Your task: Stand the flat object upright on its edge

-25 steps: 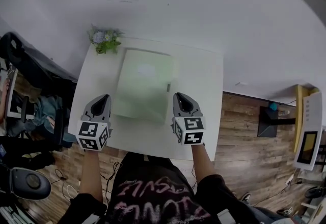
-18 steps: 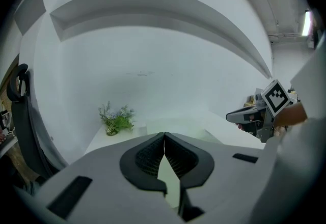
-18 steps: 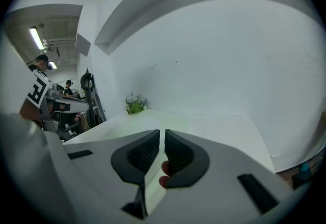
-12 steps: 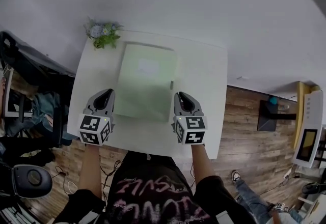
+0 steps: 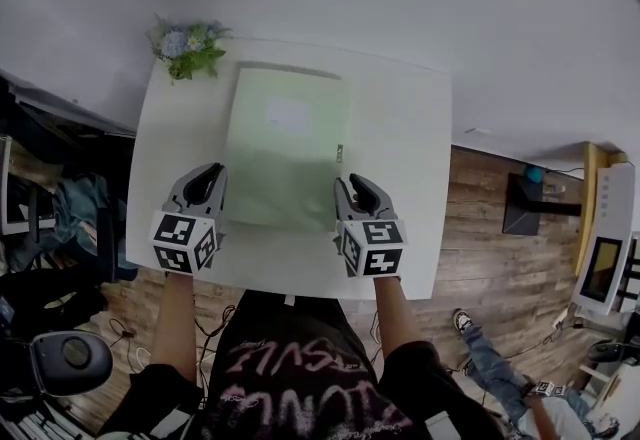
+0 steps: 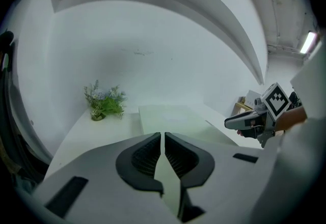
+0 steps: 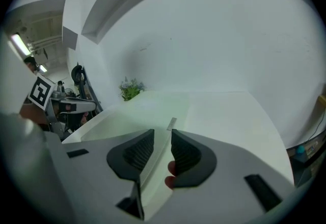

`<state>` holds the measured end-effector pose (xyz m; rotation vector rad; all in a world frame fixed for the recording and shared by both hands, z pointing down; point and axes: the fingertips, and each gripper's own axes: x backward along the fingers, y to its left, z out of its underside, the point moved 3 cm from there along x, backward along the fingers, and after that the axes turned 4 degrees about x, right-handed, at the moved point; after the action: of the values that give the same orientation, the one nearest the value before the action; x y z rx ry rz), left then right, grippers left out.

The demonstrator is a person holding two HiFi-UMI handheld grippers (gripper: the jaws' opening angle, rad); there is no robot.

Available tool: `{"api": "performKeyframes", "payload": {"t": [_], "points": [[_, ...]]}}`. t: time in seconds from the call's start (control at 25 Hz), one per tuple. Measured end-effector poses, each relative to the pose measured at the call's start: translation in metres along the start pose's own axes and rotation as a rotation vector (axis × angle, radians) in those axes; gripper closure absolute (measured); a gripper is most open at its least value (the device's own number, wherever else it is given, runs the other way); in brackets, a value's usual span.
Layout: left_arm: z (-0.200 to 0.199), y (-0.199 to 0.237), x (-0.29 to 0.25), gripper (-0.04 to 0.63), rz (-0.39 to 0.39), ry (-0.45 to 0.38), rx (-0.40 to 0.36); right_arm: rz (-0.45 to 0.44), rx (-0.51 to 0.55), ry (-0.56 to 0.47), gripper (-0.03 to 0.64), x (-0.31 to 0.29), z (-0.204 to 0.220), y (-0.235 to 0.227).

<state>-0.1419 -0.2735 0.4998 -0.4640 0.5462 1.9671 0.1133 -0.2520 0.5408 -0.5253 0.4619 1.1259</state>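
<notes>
Both grippers now sit closer to the board [image 5: 285, 143]: left gripper [image 5: 211, 174] at its near-left edge, jaws almost touching, empty; right gripper [image 5: 349, 182] at its near-right edge, jaws slightly apart.

Flat object [image 6: 168, 116]: near end hidden behind the left jaws; pale patch [image 5: 288, 115] ahead of both jaws, too faint to make out; small strip [image 7: 171, 123] just beyond the right jaws, too small to identify.
</notes>
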Motion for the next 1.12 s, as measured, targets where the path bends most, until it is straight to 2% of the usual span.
{"api": "performKeyframes", "payload": {"t": [0.08, 0.2, 0.36, 0.56, 0.88, 1.12], "points": [[0.004, 0.002, -0.005, 0.561, 0.007, 0.016, 0.005, -0.011, -0.006, 0.016, 0.511, -0.005, 0.003, 0.001], [0.011, 0.005, -0.014, 0.477, 0.024, 0.048, 0.009, -0.022, -0.025, 0.04, 0.491, -0.012, 0.007, 0.002], [0.022, 0.009, -0.024, 0.432, 0.046, 0.088, 0.043, -0.029, -0.042, 0.075, 0.476, -0.02, 0.013, 0.004], [0.031, 0.01, -0.033, 0.379, 0.072, 0.135, 0.045, -0.047, -0.102, 0.102, 0.458, -0.023, 0.018, 0.002], [0.036, 0.014, -0.041, 0.345, 0.102, 0.17, 0.083, -0.065, -0.154, 0.143, 0.415, -0.024, 0.021, -0.003], [0.038, 0.016, -0.042, 0.333, 0.132, 0.195, 0.132, -0.098, -0.221, 0.169, 0.414, -0.024, 0.023, -0.004]]}}
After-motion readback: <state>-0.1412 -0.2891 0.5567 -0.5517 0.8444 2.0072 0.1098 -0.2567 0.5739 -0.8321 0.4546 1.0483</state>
